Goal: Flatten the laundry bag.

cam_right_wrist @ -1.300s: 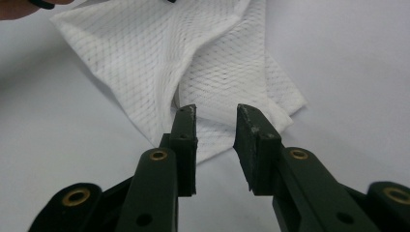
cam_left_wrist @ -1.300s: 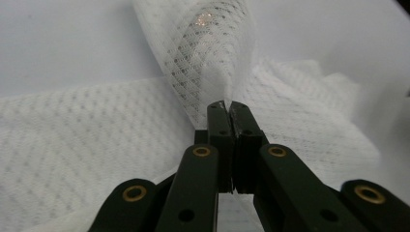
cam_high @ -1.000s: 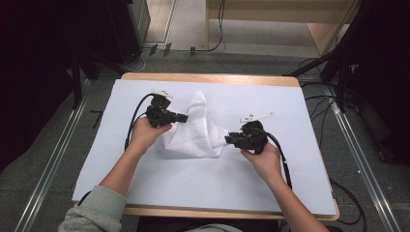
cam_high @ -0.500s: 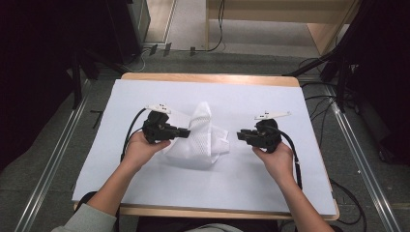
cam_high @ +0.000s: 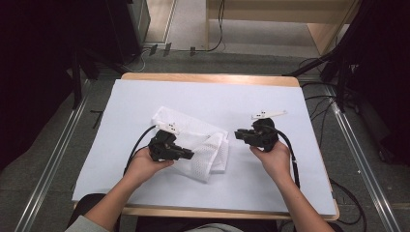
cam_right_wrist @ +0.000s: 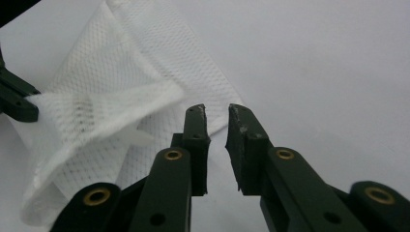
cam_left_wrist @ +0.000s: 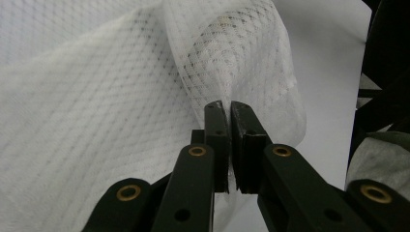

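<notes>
A white mesh cloth [cam_high: 205, 145] lies crumpled on the white table cover [cam_high: 145, 96], left of centre. My left gripper [cam_high: 191, 155] is at its near left side. In the left gripper view it [cam_left_wrist: 228, 107] pinches a raised fold of the cloth [cam_left_wrist: 96, 106] at the very tips, and its jaws have just been easing apart a little. My right gripper [cam_high: 238, 134] stands just right of the cloth, apart from it. In the right gripper view it [cam_right_wrist: 215, 110] shows a narrow gap with nothing in it; its jaws have just been closing. The cloth [cam_right_wrist: 121, 96] lies beyond, to the left.
The wooden table edge [cam_high: 208, 77] frames the white cover. Cables [cam_high: 309, 104] and dark equipment stand on the floor around the table. The left gripper's black jaw [cam_right_wrist: 14, 99] shows at the left of the right gripper view.
My left hand has drawn its fold of cloth toward the near edge. The cloth, earlier raised in a peak between both grippers, now lies lower. The right gripper has come off it.
</notes>
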{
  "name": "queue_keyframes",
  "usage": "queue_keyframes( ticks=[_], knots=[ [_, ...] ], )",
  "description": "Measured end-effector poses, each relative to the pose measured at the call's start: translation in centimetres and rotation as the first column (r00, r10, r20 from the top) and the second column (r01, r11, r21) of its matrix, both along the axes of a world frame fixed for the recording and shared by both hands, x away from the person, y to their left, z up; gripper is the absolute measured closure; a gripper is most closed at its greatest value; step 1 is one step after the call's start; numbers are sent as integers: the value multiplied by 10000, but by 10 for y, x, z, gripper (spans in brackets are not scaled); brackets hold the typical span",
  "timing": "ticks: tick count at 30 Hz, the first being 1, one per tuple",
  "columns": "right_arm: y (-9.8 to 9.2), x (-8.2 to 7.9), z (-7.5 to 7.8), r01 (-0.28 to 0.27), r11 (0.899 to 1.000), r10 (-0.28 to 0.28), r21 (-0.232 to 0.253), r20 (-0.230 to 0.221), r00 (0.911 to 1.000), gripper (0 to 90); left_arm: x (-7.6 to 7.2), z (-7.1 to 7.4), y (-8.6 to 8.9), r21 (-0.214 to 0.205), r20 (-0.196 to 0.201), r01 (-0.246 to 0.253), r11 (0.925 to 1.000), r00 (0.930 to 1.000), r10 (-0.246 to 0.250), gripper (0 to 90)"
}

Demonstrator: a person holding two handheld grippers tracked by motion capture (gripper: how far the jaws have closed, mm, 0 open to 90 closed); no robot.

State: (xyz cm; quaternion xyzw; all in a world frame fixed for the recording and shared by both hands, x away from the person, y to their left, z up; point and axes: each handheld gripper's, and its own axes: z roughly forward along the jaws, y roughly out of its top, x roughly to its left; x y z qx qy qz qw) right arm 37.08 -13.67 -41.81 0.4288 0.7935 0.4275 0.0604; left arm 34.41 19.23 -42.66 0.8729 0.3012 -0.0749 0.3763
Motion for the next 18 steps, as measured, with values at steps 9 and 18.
queue_keyframes(
  ticks=[9, 18],
  knots=[
    [14, 7, -6, -349, 9993, 348, -107, -124, 9993, 817, -9, -1, 5, -7, -43, -3, 10000, 10000, 3, 746],
    [20, 24, -16, -326, 9994, 324, -123, -196, 9993, 787, -8, 14, 29, -236, 488, -822, 9963, 9953, 833, 673]
  ],
)
